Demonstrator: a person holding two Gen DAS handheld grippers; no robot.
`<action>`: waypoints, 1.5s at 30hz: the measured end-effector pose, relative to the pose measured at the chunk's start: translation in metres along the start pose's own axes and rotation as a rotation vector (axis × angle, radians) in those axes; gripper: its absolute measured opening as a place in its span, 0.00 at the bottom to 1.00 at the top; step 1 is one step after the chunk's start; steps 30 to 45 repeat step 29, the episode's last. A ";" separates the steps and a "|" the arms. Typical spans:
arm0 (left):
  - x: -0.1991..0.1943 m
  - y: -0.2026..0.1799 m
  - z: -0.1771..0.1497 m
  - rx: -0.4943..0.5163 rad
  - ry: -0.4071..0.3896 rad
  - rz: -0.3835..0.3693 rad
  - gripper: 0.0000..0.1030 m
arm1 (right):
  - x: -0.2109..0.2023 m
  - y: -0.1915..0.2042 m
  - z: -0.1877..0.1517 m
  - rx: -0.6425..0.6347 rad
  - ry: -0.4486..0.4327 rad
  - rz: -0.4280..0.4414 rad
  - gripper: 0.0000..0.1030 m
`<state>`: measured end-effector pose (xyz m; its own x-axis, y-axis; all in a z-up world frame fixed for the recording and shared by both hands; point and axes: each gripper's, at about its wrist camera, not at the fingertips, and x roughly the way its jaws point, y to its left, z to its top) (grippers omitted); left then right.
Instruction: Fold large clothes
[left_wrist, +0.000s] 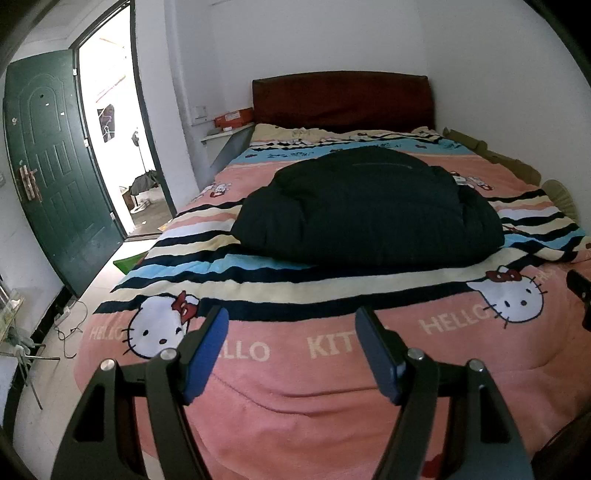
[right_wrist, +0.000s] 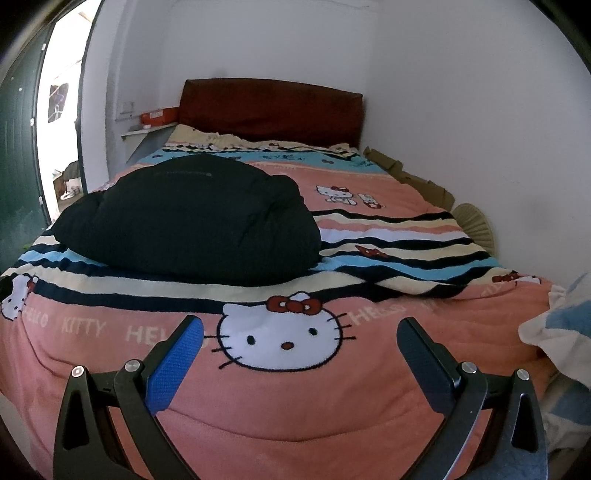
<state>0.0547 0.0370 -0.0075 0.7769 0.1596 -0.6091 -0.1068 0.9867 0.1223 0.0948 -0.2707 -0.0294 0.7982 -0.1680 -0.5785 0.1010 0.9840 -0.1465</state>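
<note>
Black gripper (left_wrist: 291, 323) frames, blue pads (right_wrist: 173, 369), seemingly silver bolts.

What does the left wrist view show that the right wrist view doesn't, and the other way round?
Only the left wrist view: the green door's face with its handle, the floor with a cable, and the open left gripper.
Only the right wrist view: a pale cloth at the right edge, and the open right gripper.
Both: the black garment bundled on the blanket, the headboard, an orange box, a fan by the wall. Neither gripper holds anything.
</note>
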 end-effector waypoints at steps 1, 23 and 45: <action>0.000 0.000 0.000 0.001 0.000 0.000 0.67 | 0.000 0.000 0.000 -0.001 0.001 0.000 0.99; 0.006 0.000 -0.003 0.010 0.011 -0.007 0.67 | 0.007 -0.001 -0.005 -0.006 0.017 -0.002 1.00; 0.006 0.000 -0.003 0.010 0.014 -0.008 0.67 | 0.008 -0.001 -0.007 -0.008 0.019 -0.002 1.00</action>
